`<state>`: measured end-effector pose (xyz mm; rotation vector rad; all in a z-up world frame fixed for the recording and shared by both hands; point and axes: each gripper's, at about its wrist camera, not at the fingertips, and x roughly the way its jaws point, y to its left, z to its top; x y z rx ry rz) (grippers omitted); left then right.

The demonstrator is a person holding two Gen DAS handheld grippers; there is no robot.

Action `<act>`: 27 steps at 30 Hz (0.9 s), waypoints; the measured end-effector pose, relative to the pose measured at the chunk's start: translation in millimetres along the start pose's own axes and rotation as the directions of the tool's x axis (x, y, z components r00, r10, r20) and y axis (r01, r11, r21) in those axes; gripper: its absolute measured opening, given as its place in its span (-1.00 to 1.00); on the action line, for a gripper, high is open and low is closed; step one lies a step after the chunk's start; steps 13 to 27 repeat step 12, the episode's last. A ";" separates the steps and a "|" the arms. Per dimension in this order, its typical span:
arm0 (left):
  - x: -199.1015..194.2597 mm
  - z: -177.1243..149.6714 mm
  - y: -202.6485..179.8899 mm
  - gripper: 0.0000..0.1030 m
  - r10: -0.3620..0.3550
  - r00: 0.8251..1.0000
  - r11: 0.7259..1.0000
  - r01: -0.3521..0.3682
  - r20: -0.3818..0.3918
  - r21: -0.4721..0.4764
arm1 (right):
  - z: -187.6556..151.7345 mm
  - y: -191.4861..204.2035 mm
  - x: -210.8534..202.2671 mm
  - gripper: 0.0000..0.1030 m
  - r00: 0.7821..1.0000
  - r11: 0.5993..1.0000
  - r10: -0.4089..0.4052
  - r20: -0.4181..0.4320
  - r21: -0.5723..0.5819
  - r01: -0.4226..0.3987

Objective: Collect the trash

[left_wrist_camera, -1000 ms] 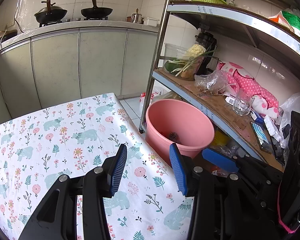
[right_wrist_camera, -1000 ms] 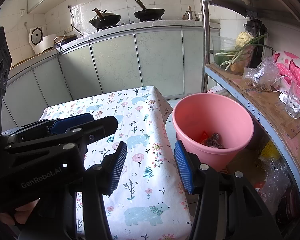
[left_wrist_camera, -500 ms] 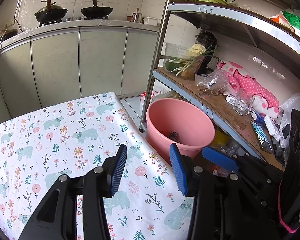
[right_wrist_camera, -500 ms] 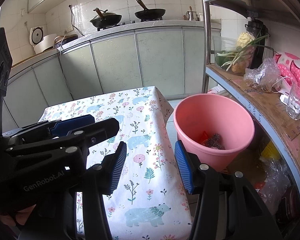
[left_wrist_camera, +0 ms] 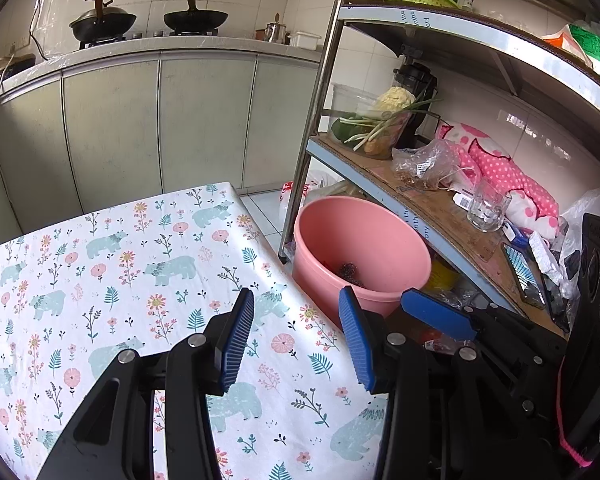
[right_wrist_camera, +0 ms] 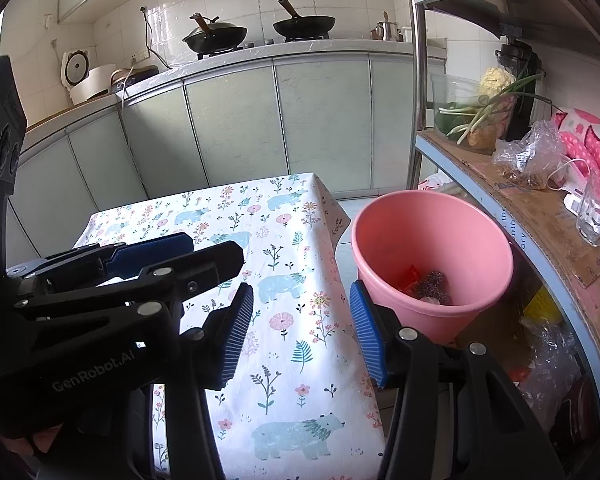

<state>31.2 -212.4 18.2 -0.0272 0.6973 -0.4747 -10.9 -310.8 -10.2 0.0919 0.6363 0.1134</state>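
both tongs, left tongs [left_wrist_camera: 296, 336] and right tongs [right_wrist_camera: 302, 330], tilt down, empty, jaws apart

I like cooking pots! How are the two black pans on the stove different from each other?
The left black wok has a lid with a handle sticking up from it; the right black wok is open, with no lid. The left one looks deeper and rounder, the right one shallower. The left one stands nearer the wall cable. Both are dark, have brown handles and sit on the stove burners.

bucket [right_wrist_camera: 440, 224]: pink
tablecloth [left_wrist_camera: 112, 276]: white, with flowers, leaves, pale blue bears
gripper pads [right_wrist_camera: 238, 332]: blue, ribbed
cabinet doors [left_wrist_camera: 204, 120]: pale green
woks [right_wrist_camera: 216, 36]: black
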 end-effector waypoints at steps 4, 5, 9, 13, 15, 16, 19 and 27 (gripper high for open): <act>0.5 -0.4 0.9 -0.15 0.006 1.000 1.000 -0.007 0.004 0.006 | -0.8 1.6 2.7 0.00 1.000 1.000 0.005 -0.004 0.000 -0.005; 0.8 -1.0 1.5 -0.15 0.012 1.000 1.000 -0.012 0.002 0.005 | -0.9 1.9 3.5 0.00 1.000 1.000 0.006 -0.005 0.001 -0.006; 4.7 -1.4 7.4 -0.15 0.021 1.000 1.000 -0.021 -0.010 -0.004 | -2.7 5.5 9.8 0.00 1.000 1.000 0.016 -0.023 -0.001 -0.016; 5.7 -1.8 12.8 -0.15 0.027 1.000 1.000 -0.028 -0.012 -0.012 | -2.4 9.3 13.0 0.00 0.999 1.000 0.023 -0.026 -0.006 -0.023; 5.7 -1.8 12.8 -0.15 0.027 1.000 1.000 -0.028 -0.012 -0.012 | -2.4 9.3 13.0 0.00 0.999 1.000 0.023 -0.026 -0.006 -0.023; 5.7 -1.8 12.8 -0.15 0.027 1.000 1.000 -0.028 -0.012 -0.012 | -2.4 9.3 13.0 0.00 0.999 1.000 0.023 -0.026 -0.006 -0.023; 5.7 -1.8 12.8 -0.15 0.027 1.000 1.000 -0.028 -0.012 -0.012 | -2.4 9.3 13.0 0.00 0.999 1.000 0.023 -0.026 -0.006 -0.023; 5.7 -1.8 12.8 -0.15 0.027 1.000 1.000 -0.028 -0.012 -0.012 | -2.4 9.3 13.0 0.00 0.999 1.000 0.023 -0.026 -0.006 -0.023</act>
